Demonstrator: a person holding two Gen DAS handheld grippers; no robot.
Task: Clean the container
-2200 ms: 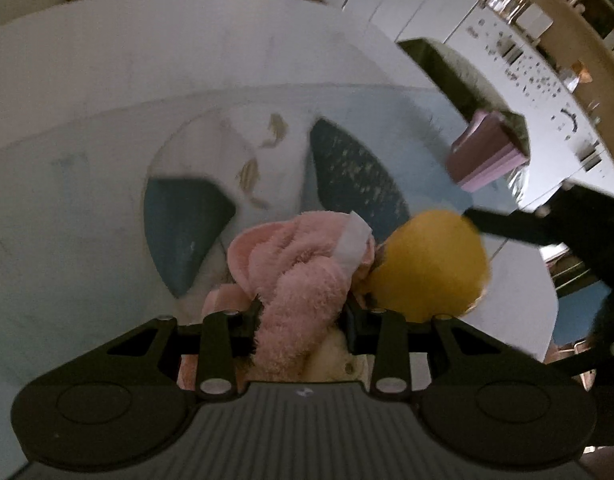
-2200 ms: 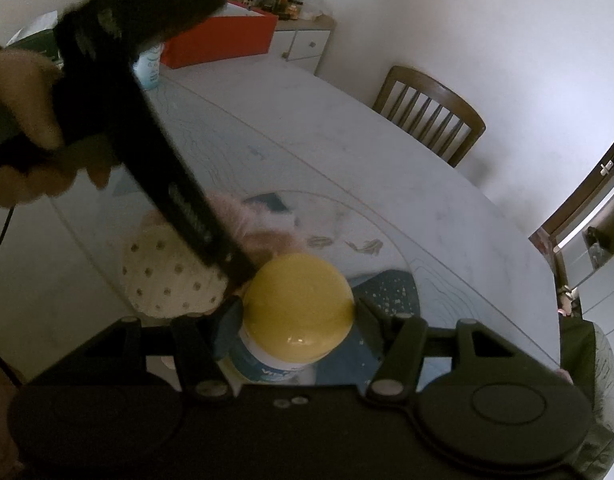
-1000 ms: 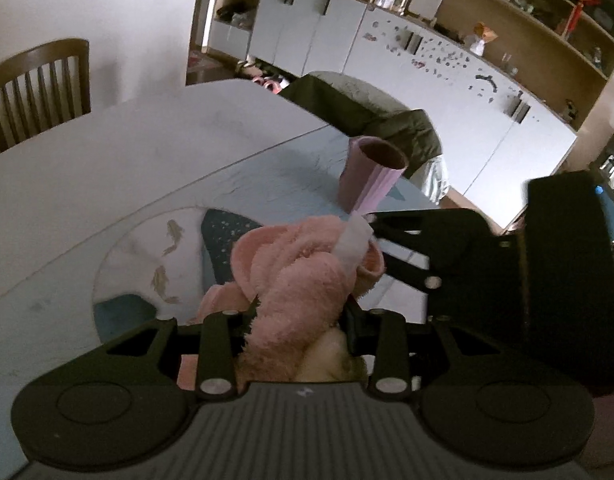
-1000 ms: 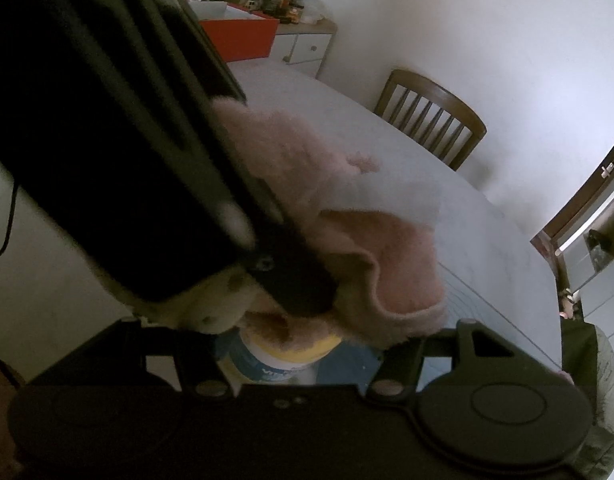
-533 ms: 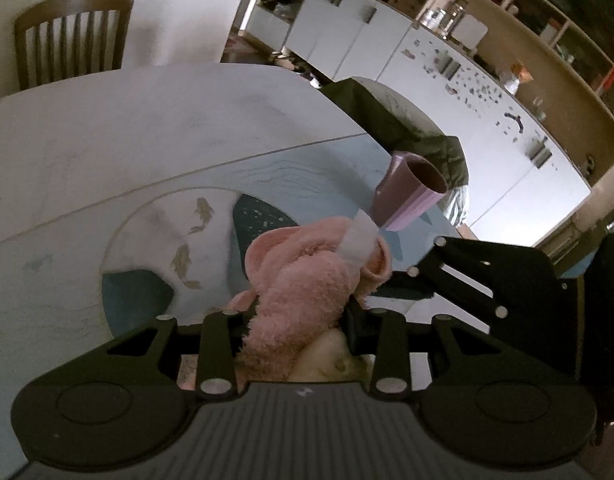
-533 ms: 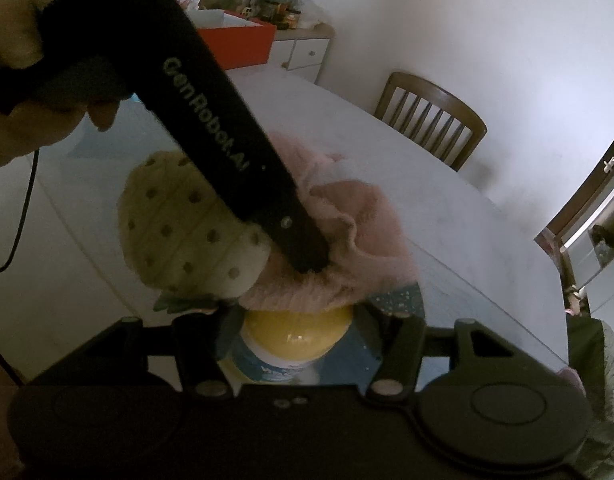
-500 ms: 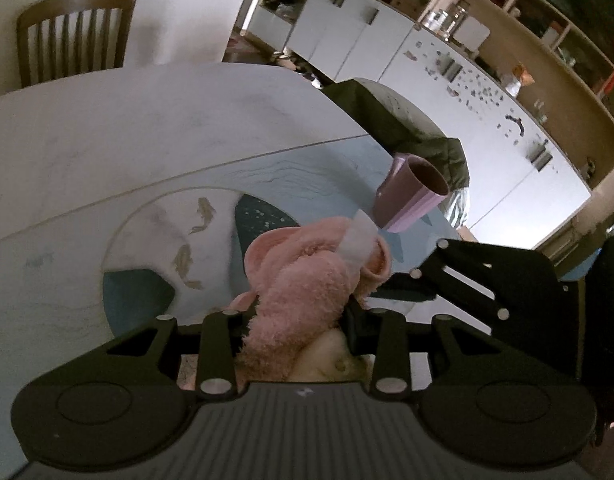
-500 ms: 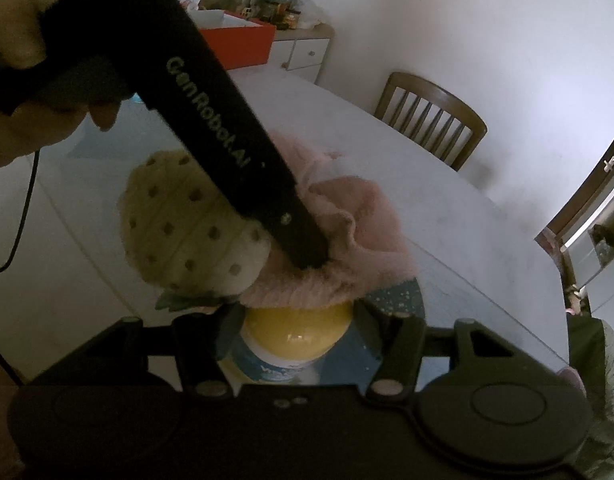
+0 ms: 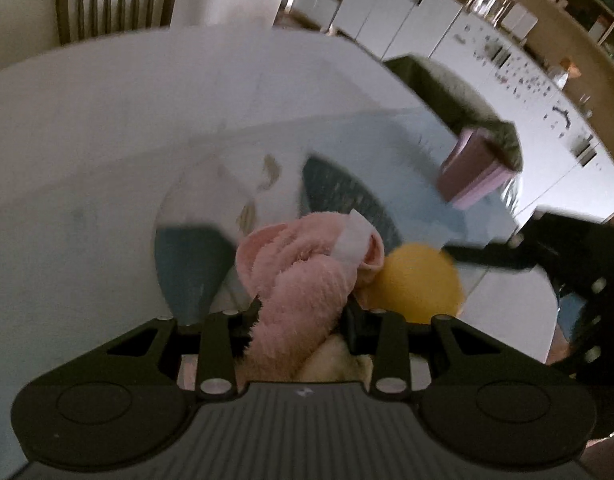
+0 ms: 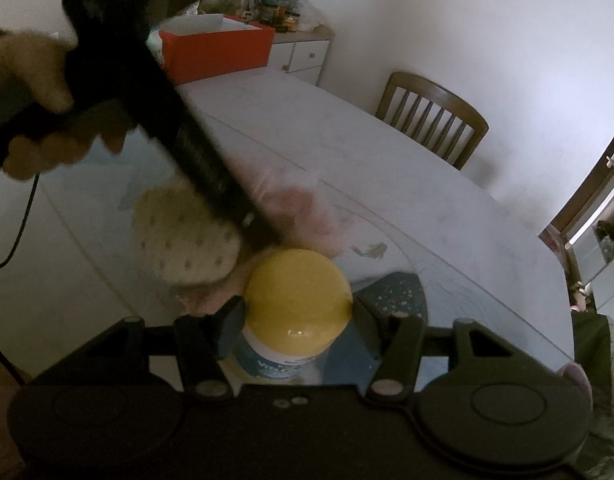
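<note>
- left wrist view: table [image 9: 87, 120], white top, fills most of the frame; a pale blue mat [image 9: 407, 168] with a round fish-and-dark-wedge print lies on it.
- right wrist view: same table [image 10: 347, 152], with a wooden chair [image 10: 431, 116] at its far edge and a red box [image 10: 215, 48] at the far left end.
- left wrist view: a second look at the chair [image 9: 115, 0] behind the table; white cabinets [image 9: 507, 60] beyond.
- left gripper [image 9: 303, 312]: jaws closed on a pink cloth [image 9: 303, 272], which bulges forward out of the jaws; a white tag sits on the cloth's front fold. image blurred.
- right wrist view: left gripper seen as a dark bar crossing from upper left, held by a hand [image 10: 31, 92]; a cream spotted cloth part [image 10: 187, 240] hangs beneath it, the pink cloth [image 10: 307, 216] behind, smeared by blur.
- right gripper [image 10: 297, 312]: jaws closed on the container [image 10: 283, 360], a white-and-blue labelled bottle with a yellow cap [image 10: 299, 292], upright over the mat.
- left wrist view: yellow cap [image 9: 419, 280] just right of the pink cloth, touching or nearly touching it; cannot tell which. right gripper's dark finger reaches it from the right.
- pink cup [image 9: 475, 176]: on the mat, well apart from the cap, blurred.
</note>
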